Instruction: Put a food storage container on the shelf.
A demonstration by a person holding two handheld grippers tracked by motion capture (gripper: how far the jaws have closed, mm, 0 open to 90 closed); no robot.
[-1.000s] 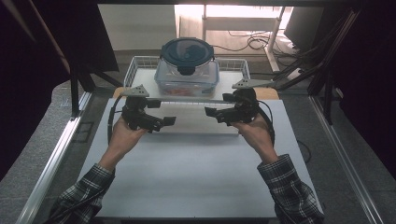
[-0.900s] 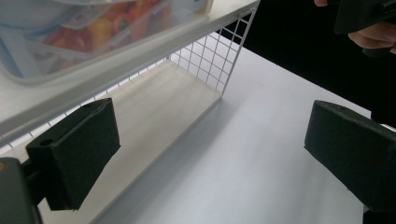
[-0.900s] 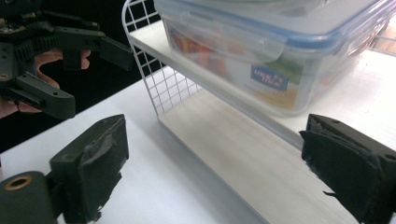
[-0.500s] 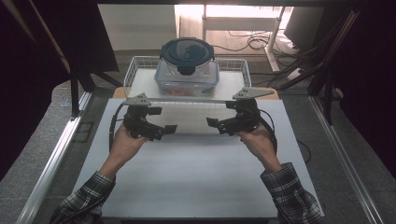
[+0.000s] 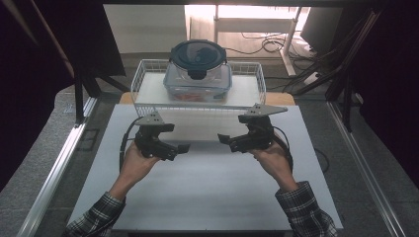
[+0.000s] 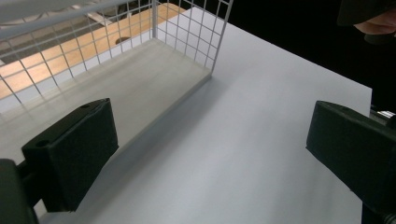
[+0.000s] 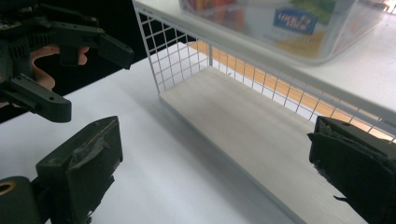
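This looks like a lab or recording rig rather than a home. A bare white surface (image 5: 207, 197) sits inside dark metal framing (image 5: 79, 89), black curtains (image 5: 29, 59) hang at both sides, and loose cables (image 5: 267, 44) trail over the floor behind, near a white wire basket (image 5: 247, 69).

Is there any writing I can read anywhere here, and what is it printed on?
Blue label on the side of the clear container in the wire basket: pale lettering, too blurred to read.
Container's dark lid: a faint pattern, no legible text.
Nothing else here carries readable words, numbers or signs.
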